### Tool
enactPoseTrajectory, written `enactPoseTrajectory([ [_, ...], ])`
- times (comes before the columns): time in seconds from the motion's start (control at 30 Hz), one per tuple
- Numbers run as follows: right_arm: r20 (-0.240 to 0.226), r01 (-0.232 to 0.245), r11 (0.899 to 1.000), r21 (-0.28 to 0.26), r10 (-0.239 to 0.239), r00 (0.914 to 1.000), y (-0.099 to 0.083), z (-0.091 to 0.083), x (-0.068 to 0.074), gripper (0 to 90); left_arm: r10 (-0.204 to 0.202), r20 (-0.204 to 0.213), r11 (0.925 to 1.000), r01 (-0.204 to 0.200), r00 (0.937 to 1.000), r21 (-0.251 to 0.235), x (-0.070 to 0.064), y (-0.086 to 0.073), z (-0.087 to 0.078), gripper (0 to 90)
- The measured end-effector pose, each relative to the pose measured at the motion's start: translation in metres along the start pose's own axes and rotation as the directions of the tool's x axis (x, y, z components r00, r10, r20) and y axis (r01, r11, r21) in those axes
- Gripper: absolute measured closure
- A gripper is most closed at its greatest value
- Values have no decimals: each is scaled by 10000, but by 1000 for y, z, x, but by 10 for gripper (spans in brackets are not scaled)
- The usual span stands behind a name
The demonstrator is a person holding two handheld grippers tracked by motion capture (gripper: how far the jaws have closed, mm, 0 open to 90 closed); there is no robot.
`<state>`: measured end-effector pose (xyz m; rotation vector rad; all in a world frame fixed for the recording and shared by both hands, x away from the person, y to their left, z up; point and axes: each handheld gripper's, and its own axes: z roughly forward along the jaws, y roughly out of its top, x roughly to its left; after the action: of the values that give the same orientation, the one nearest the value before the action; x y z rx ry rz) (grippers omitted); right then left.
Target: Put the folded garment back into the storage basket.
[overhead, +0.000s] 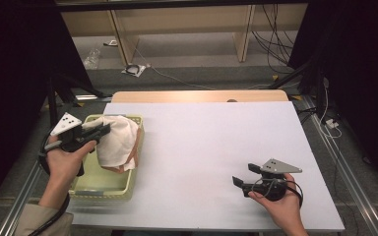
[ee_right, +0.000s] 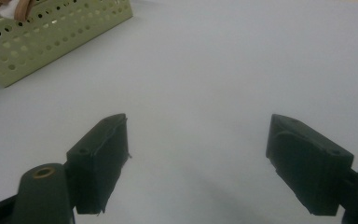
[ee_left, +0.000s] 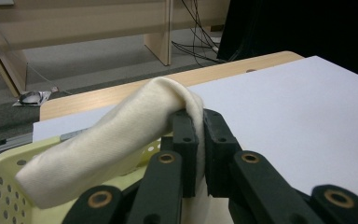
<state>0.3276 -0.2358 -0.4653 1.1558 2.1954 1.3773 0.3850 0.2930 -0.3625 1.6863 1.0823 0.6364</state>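
White table, left tool pinching cream cloth above basket (right tool agape)

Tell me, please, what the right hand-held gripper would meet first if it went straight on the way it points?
Probably the white table: the right hand-held gripper, open, looks along bare surface. Farther on, off to one side, stands the basket, likely next, though depth is unclear.

The cream cloth covers most of what lies in the pale green basket; a pinkish item beneath it is too hidden to identify. In the left gripper view, the cloth's pinched edge disappears between the black jaws. In the right gripper view, the basket is cut off at the upper left edge.
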Motion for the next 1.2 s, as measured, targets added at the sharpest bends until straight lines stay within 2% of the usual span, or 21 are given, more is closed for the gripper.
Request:
enactPoseTrajectory([
  [0.57,-1,18,10000,8,-18,10000,0,0,0,218,-80,6,9995,79,10000,298,5,-4,0,843],
  [1.2,-2,15,10000,-6,-15,10000,0,0,0,217,-170,55,9958,164,9998,897,10,-14,5,843],
])
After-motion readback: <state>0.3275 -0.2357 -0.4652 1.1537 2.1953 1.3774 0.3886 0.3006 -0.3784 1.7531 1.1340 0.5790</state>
